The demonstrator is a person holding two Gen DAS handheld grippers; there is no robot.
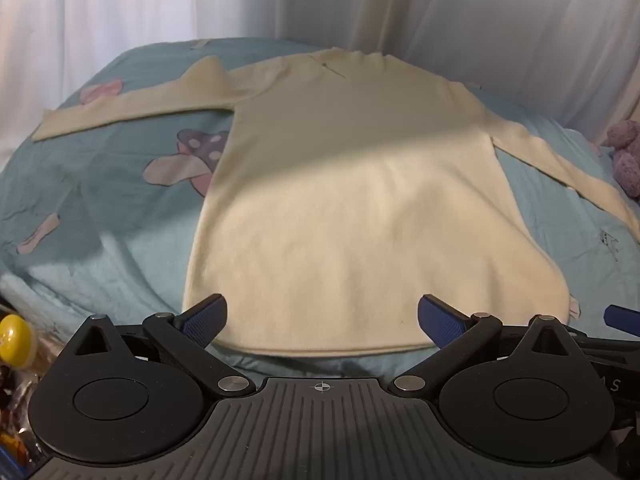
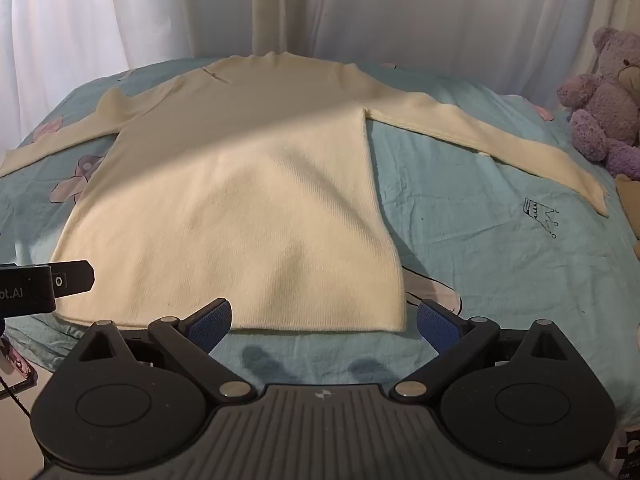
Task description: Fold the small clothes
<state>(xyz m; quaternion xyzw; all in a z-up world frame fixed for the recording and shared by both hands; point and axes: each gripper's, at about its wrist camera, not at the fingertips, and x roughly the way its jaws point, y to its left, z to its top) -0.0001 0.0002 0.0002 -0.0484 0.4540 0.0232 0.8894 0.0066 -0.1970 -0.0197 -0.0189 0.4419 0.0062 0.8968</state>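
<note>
A cream long-sleeved sweater (image 1: 332, 208) lies flat on a light blue bedspread (image 1: 100, 208), hem towards me, both sleeves spread out to the sides. My left gripper (image 1: 322, 316) is open and empty, hovering over the hem near its middle. My right gripper (image 2: 324, 320) is open and empty, just short of the sweater (image 2: 240, 200) hem near its right corner. The left gripper's body shows at the left edge of the right wrist view (image 2: 44, 284).
The bedspread (image 2: 500, 260) has cartoon prints. White curtains (image 2: 360, 8) hang behind the bed. A purple teddy bear (image 2: 604, 104) sits at the right edge of the bed. Yellow and dark clutter (image 1: 16, 336) lies off the bed's near left corner.
</note>
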